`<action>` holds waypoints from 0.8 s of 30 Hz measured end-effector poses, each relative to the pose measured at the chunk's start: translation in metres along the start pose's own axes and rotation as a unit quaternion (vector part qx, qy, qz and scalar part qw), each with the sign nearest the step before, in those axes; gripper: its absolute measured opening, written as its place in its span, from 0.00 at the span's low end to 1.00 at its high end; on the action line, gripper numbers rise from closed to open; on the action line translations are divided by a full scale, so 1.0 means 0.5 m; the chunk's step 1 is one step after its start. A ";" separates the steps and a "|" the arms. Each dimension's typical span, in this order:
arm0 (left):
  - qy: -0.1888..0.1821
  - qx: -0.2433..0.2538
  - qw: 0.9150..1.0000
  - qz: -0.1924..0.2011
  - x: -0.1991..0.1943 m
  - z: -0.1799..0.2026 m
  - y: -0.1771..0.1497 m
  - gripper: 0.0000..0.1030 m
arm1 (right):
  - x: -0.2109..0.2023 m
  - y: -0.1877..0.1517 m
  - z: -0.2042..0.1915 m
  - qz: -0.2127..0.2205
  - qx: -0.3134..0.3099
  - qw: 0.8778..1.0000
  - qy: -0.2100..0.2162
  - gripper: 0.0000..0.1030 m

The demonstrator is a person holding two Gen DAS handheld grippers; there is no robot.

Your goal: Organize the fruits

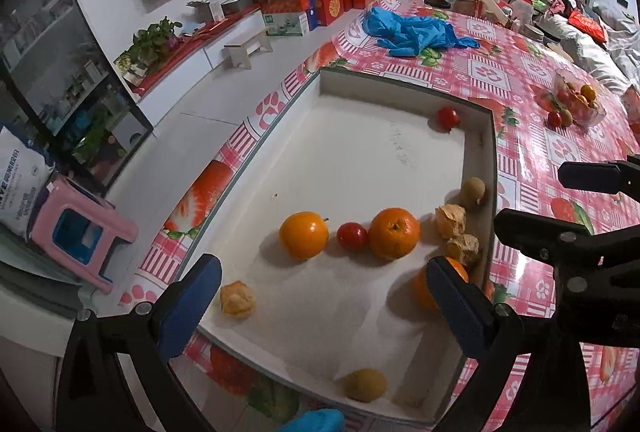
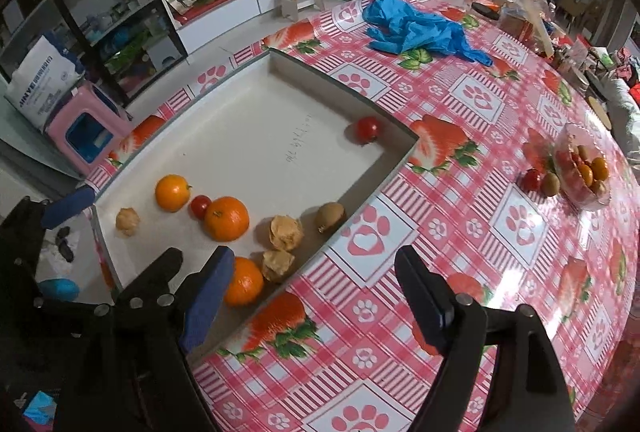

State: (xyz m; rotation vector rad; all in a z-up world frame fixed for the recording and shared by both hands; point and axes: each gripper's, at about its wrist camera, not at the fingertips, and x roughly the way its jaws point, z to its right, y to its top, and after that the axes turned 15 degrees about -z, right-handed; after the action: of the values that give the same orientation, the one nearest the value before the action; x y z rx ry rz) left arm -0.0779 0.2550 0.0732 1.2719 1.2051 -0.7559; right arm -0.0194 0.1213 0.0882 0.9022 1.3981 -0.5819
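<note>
Left gripper [image 1: 324,296]: the jaws are seen spread to their widest over the near end of the white tray [image 1: 404,81]; nothing is held between the blue pads.
Right gripper [image 2: 316,296]: the jaws are seen wide apart and empty, poised above the tray's near right corner and the checked tablecloth [image 2: 472,232].
Nearest fruit: a kiwi [image 1: 366,385] lies at the near wall of the tray; one orange [image 1: 424,290] is partly hidden behind the left gripper's right pad.
Middle row: a husked physalis [image 1: 237,299], an orange [image 1: 303,235], a cherry tomato [image 1: 352,236] and a second orange [image 1: 394,232] are laid roughly in a line; the tomato sits just beside that second orange.
Right wall group: two more physalis [image 1: 451,220] and a kiwi [image 1: 474,191] are gathered against the right wall.
Far corner: a lone tomato [image 1: 448,118] rests at the far right corner, well apart from the others.
Remaining stock: a clear bowl [image 2: 582,167] with mixed fruit stands well apart on the cloth, with a tomato [image 2: 532,179] and a kiwi [image 2: 551,183] just beside it.
Step in hand (judged): a placement appears complete, and the next fruit is to be fetched from beside the bowl.
Recommended approach: the right gripper, being nearer, is preferred; a loose fruit is to be taken before the bowl is entered.
Grip: round fruit is to be centred between the pads and closed on gently, as tomatoes bruise and physalis husks crush.
Placement: like is to be set beside like; neighbours are not to be nudged, since they roll.
</note>
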 end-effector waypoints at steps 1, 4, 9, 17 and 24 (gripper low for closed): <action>0.001 0.000 1.000 0.001 -0.002 0.001 -0.004 1.00 | -0.001 -0.004 -0.001 0.000 -0.002 1.000 -0.002 0.82; 0.004 0.004 1.000 0.001 -0.004 0.005 -0.014 1.00 | -0.008 -0.014 0.000 0.006 -0.004 1.000 -0.007 0.82; 0.013 0.011 1.000 -0.006 0.000 0.014 -0.022 1.00 | -0.016 -0.025 -0.001 0.011 -0.007 1.000 -0.014 0.82; 0.028 0.020 0.999 0.000 -0.013 0.028 -0.037 1.00 | -0.020 -0.032 -0.003 0.014 -0.009 1.000 -0.015 0.82; 0.031 0.025 0.999 0.000 -0.021 0.045 -0.044 1.00 | -0.019 -0.048 -0.006 0.012 -0.014 1.000 -0.016 0.82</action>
State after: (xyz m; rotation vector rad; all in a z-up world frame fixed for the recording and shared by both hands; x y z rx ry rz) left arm -0.0956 0.2270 0.0739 1.3451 1.2423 -0.7564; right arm -0.0414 0.1088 0.0930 0.8825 1.3622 -0.5557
